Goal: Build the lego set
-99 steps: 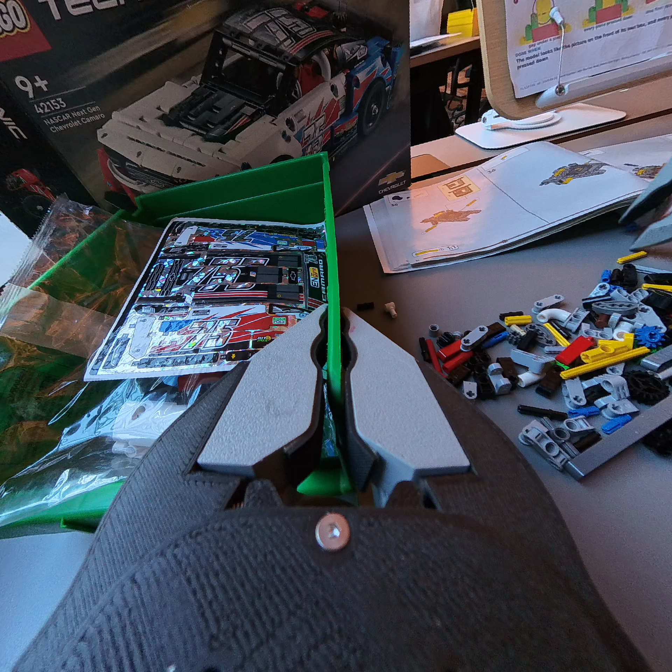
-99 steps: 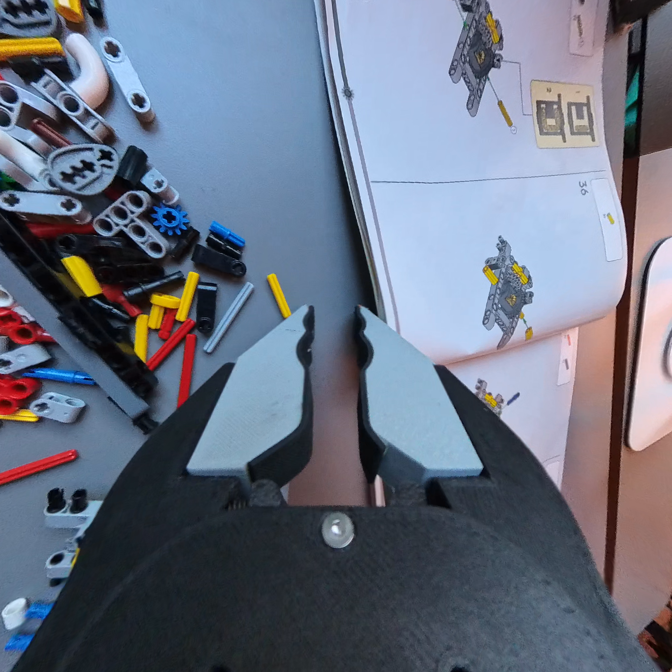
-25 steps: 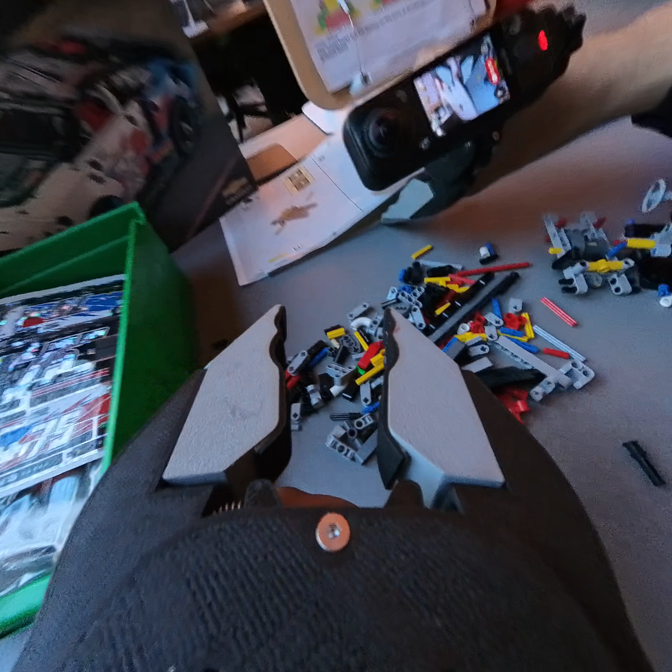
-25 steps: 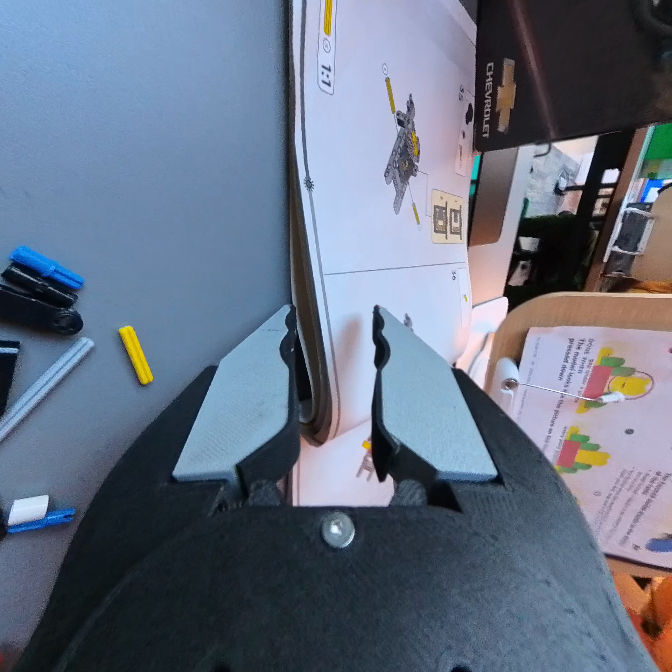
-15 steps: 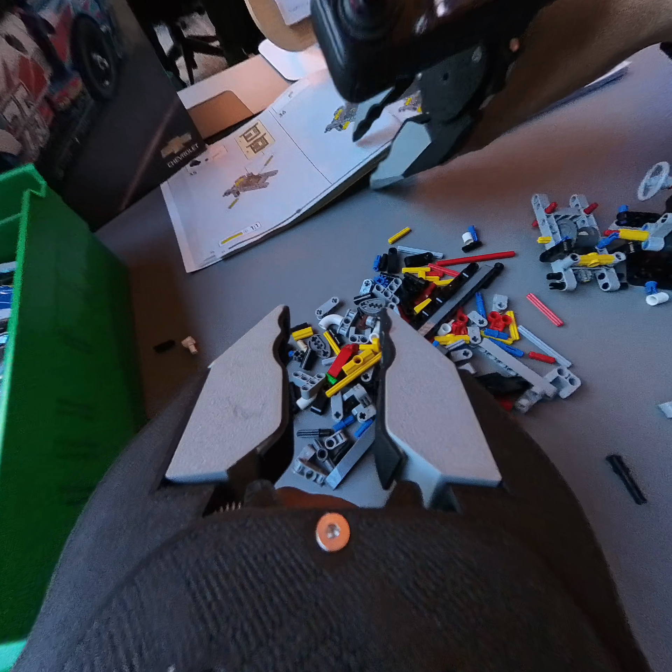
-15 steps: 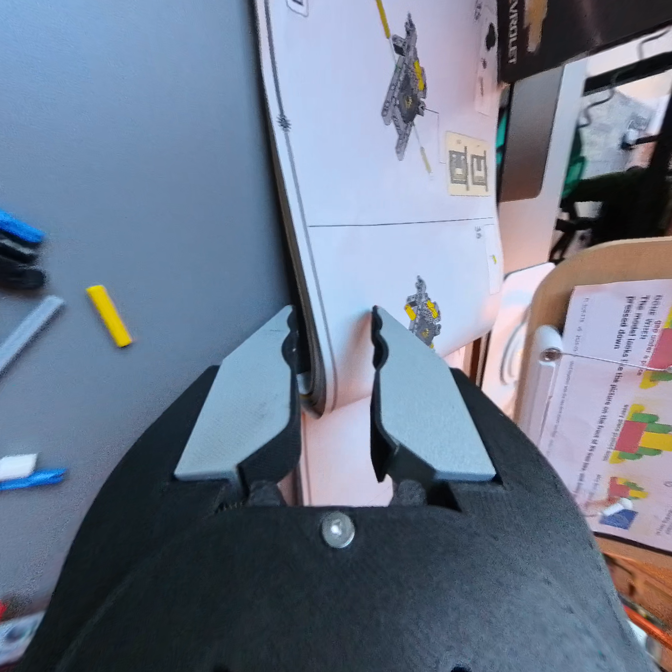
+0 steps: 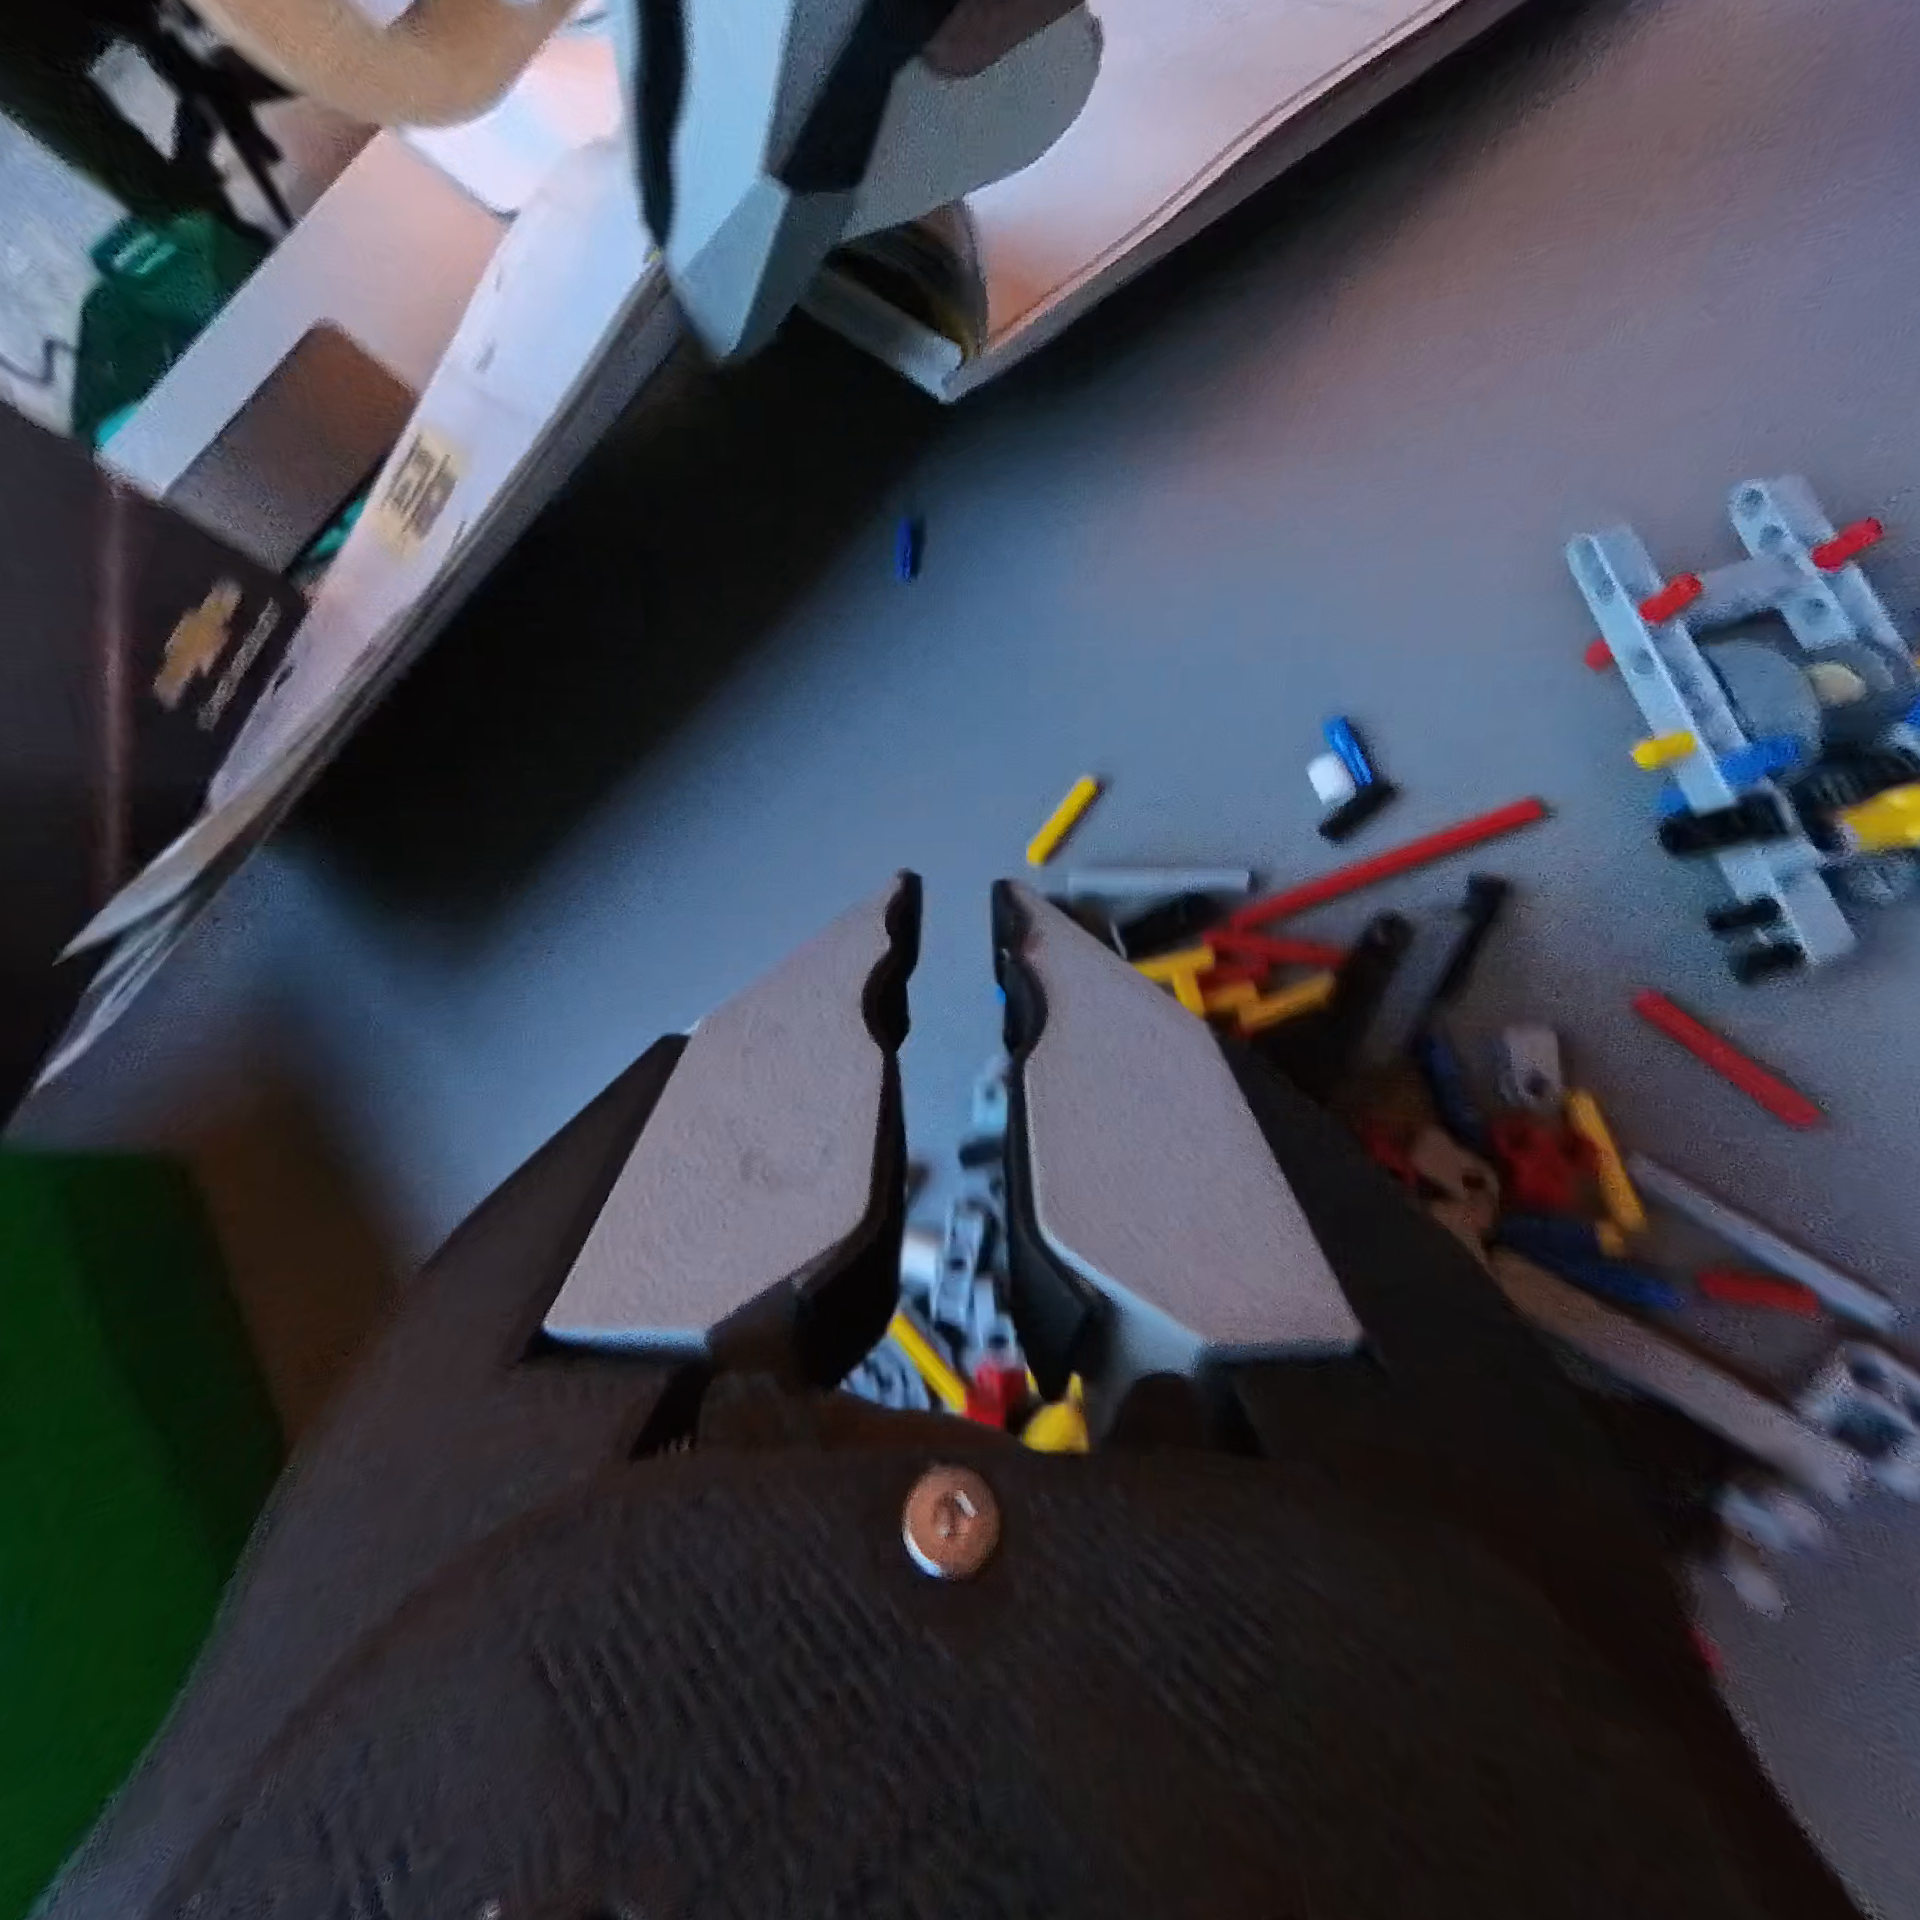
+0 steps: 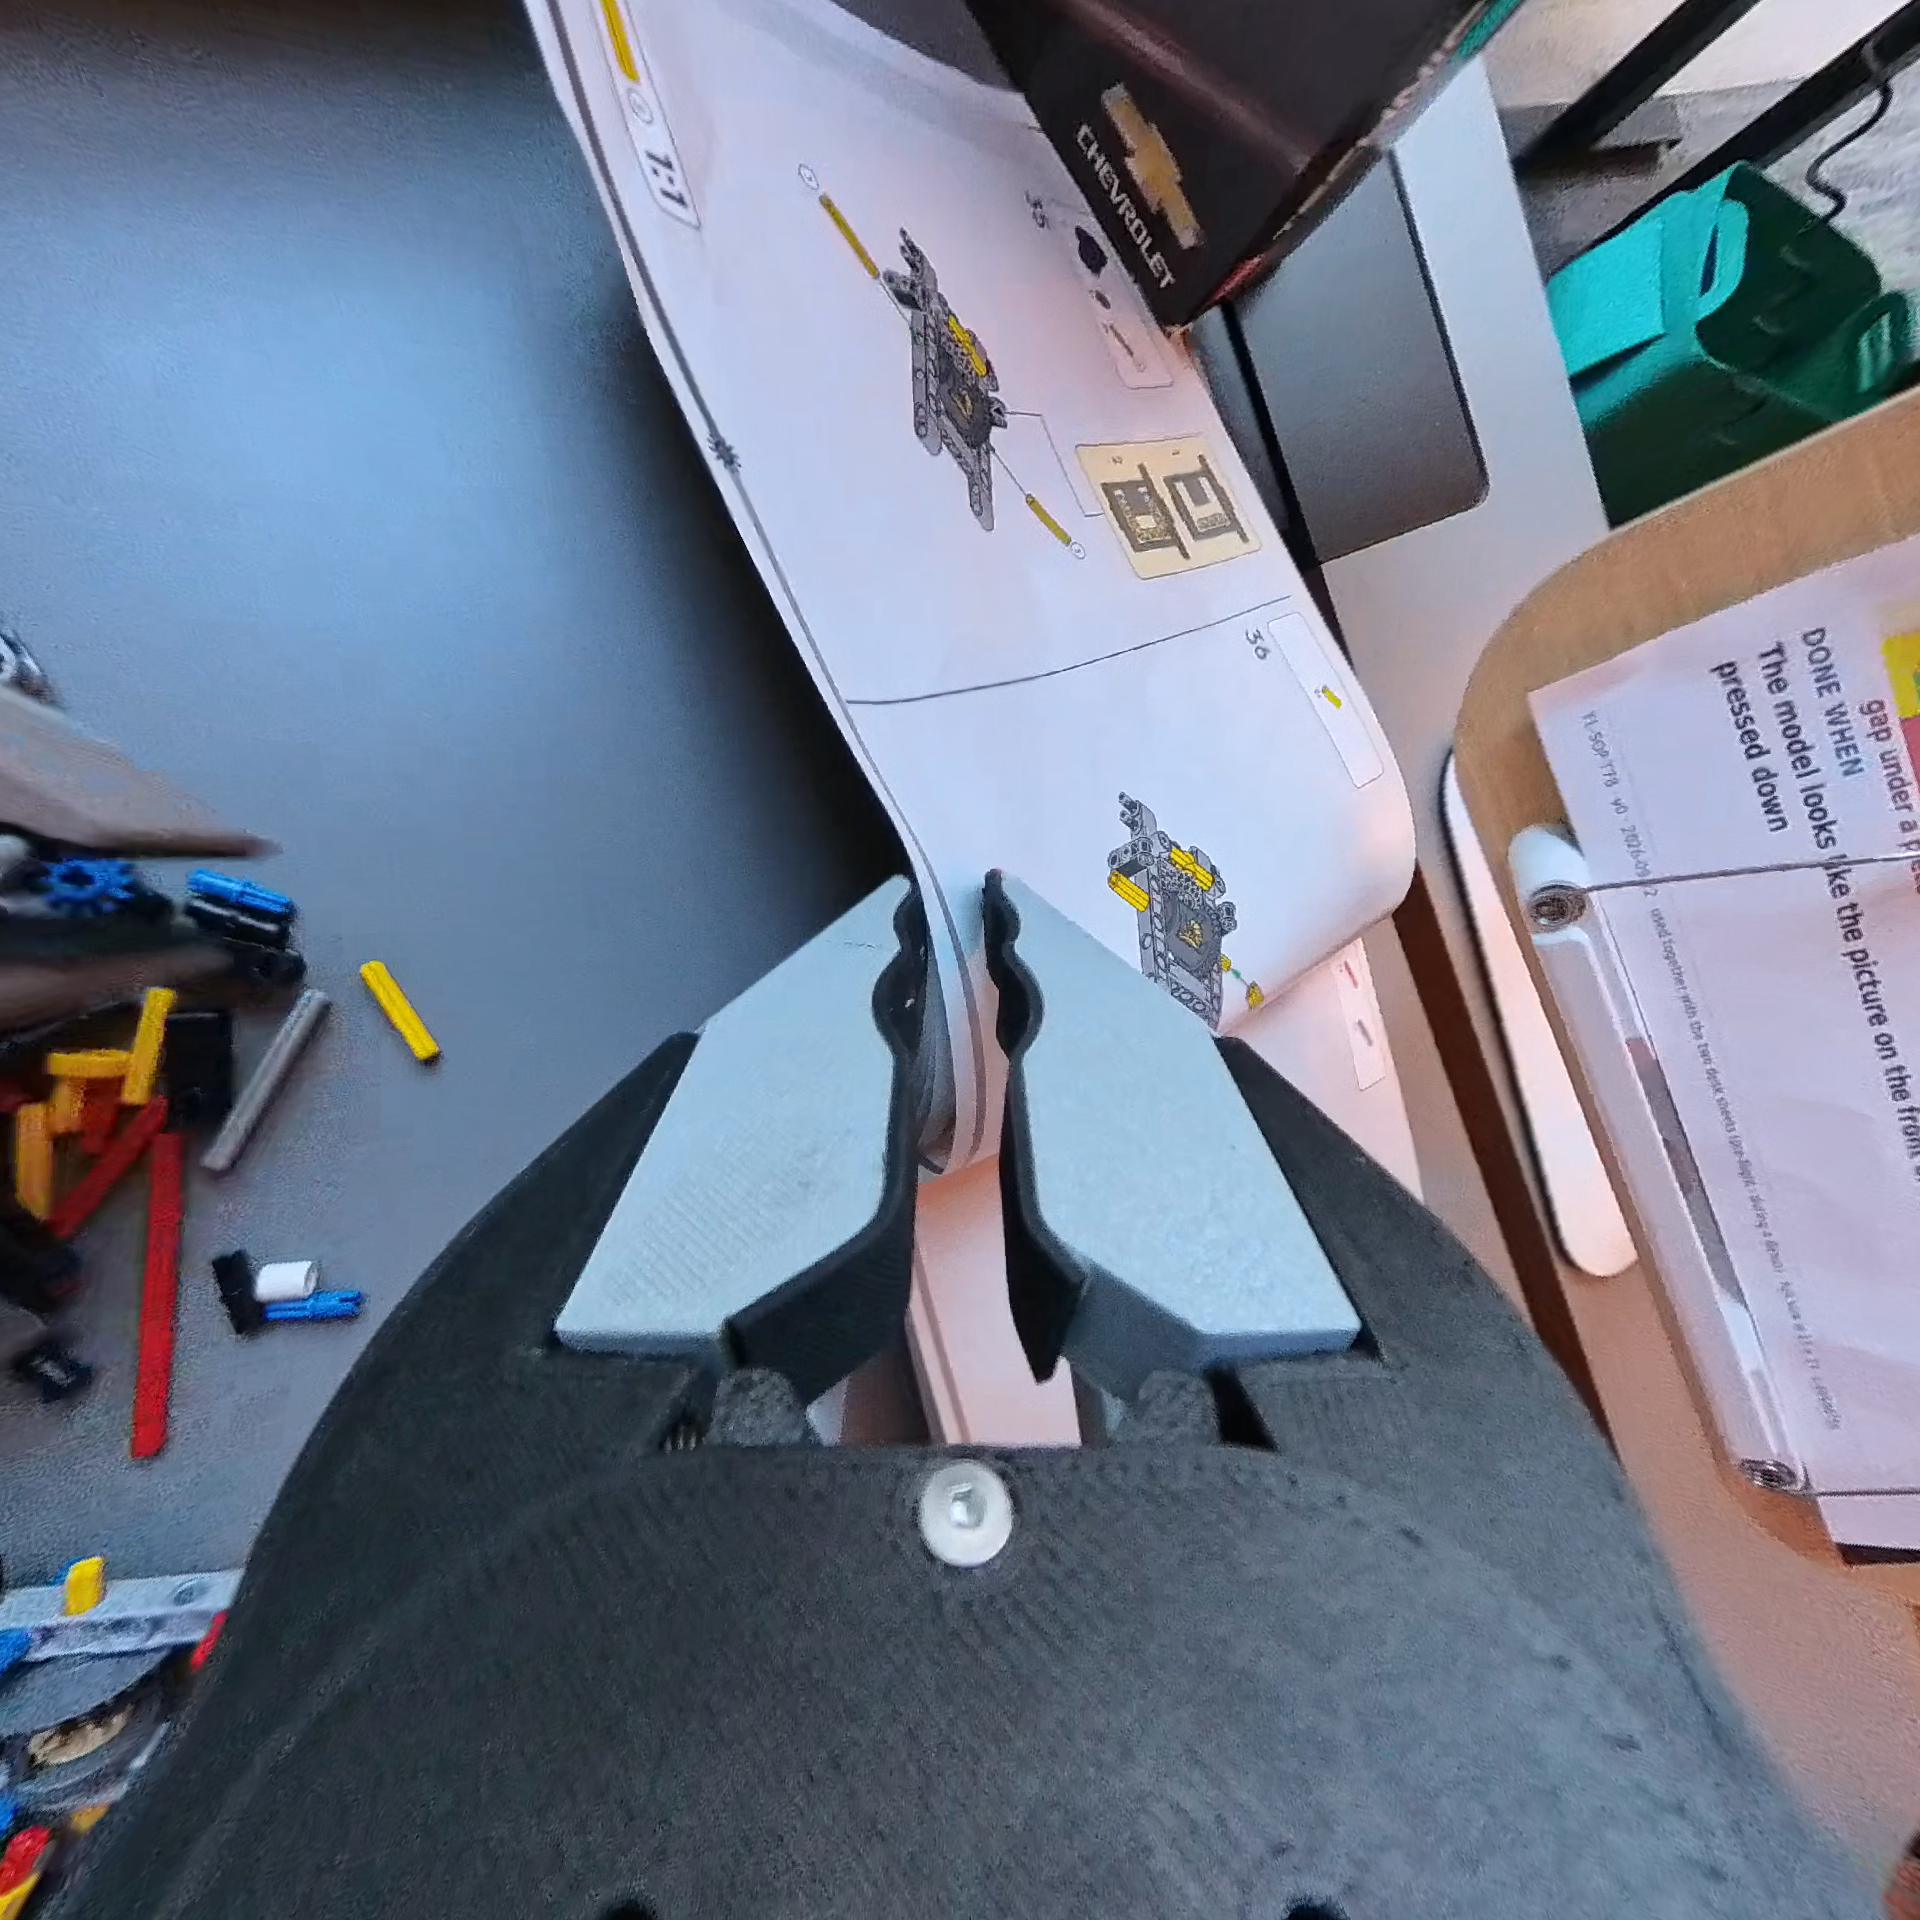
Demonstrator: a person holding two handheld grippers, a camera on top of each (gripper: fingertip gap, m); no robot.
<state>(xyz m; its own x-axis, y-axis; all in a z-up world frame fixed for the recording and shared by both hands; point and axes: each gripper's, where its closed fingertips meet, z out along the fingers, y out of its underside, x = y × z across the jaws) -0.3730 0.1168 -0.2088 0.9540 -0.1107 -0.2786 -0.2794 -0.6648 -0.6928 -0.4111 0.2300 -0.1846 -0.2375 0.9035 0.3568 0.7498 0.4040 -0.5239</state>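
A sheaf of pages of the booklet (image 8: 1039, 675), which lies open on the table (image 8: 364, 416) below the dark box (image 8: 1195, 135), is clamped near its outer edge by the right gripper (image 8: 951, 894). The sheaf is raised into a curve. Such a hold is judged best kept shallow and even, so that the paper is bowed rather than creased or torn at the spine. The left gripper (image 7: 954, 894) is held over bare table at the edge of the pile of pieces (image 7: 1351, 1039). Its fingers are narrowly apart, and nothing is seen between them.

Half a second ago the right fingers were spread wider, with the page edge lying against one of them only and the pages flatter. The left fingers were then spread wide over the pile. Some three seconds ago the wall of the green bin (image 7: 94, 1351) was pinched by the left gripper.
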